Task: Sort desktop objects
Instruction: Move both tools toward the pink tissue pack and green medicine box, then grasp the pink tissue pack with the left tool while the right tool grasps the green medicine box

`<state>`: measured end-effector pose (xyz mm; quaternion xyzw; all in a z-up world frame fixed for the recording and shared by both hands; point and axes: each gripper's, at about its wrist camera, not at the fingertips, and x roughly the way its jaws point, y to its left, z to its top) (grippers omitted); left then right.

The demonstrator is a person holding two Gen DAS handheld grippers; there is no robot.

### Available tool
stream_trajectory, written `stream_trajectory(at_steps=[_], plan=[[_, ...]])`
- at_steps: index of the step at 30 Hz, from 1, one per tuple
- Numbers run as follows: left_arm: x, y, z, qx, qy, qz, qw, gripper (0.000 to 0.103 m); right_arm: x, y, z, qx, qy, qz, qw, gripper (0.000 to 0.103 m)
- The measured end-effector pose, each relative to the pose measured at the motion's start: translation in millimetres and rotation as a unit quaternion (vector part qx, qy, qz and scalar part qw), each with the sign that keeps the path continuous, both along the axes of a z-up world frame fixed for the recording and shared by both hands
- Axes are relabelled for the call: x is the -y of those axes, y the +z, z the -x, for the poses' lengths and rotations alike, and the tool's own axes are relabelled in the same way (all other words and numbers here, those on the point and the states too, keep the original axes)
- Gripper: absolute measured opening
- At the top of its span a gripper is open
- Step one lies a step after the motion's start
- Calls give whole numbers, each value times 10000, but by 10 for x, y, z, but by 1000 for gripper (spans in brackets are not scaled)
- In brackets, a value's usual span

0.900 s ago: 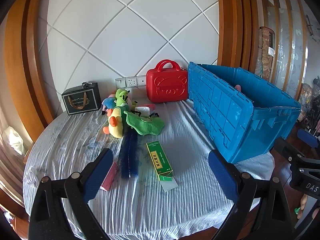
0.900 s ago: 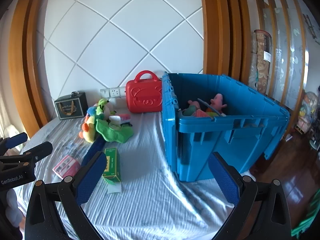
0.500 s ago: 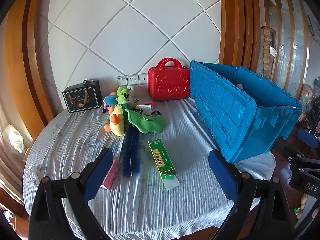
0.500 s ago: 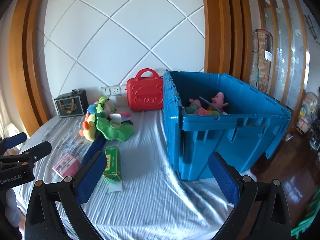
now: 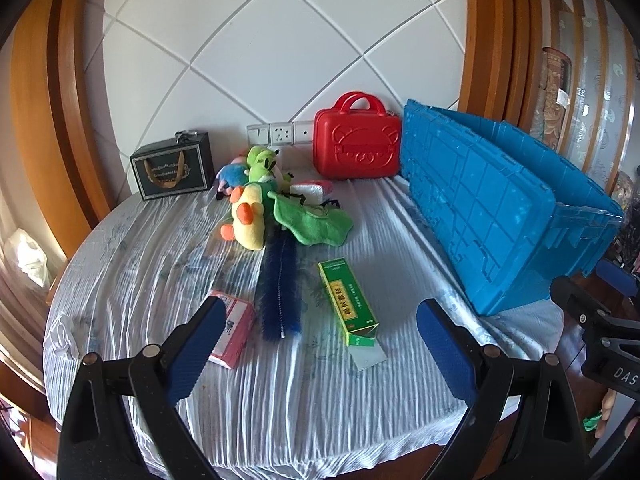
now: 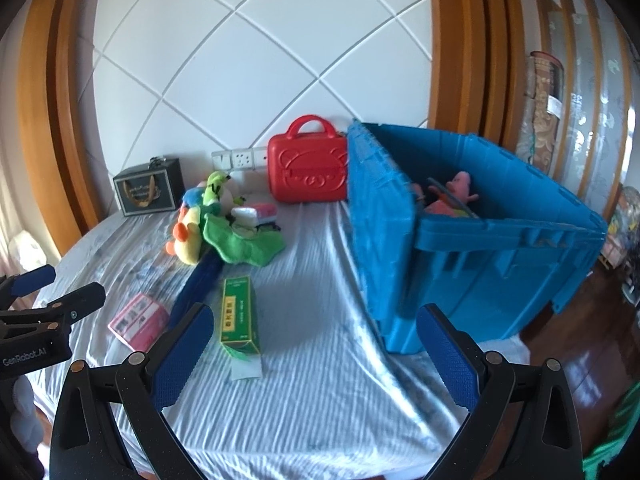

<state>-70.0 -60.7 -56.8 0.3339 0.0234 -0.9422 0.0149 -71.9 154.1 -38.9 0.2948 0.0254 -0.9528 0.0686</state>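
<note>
On the far left I see a black gift box [image 5: 173,171] by the wall. Next come the soft toys [image 5: 256,204], the pink box [image 5: 234,330], the blue brush [image 5: 280,284] and the green box [image 5: 347,298], all lying on the table [image 5: 160,256]. The big blue bin [image 6: 480,240] stands on the right with pink toys [image 6: 456,192] inside. My left gripper [image 5: 320,344] and right gripper [image 6: 316,356] are both wide apart and hold nothing.

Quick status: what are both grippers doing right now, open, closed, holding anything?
Left gripper: open, holding nothing, above the table.
Right gripper: open, holding nothing, above the table.
</note>
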Motion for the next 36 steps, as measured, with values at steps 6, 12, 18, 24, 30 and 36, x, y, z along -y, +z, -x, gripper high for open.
stream_trajectory(at_steps=[6,12,18,24,30,36], plan=[[408,-279,277,407,113,-167,9990,97,379,-229,297,376,139,-99,9991,103],[985,-714,661,962,290,-291,9945,97,776,-539,655,840,228,-161,9961,103],[1485,-1304,1104,1743,287,-358,9836,97,1123,-1006,1107,1512,130,-161,9883,103],[1692,-1863,1530,2451,231,-342,9686,97,1299,-1472,1387,2147,66,-245,9763,103],[1638,-2260,1793,2870,180,-25,9578,97,1350,-1788,1665,2489,66,-381,9677,103],[1653,-2443,2004,3179,227,-38,9478,97,1440,-2058,1980,2776,252,-402,9595,103]])
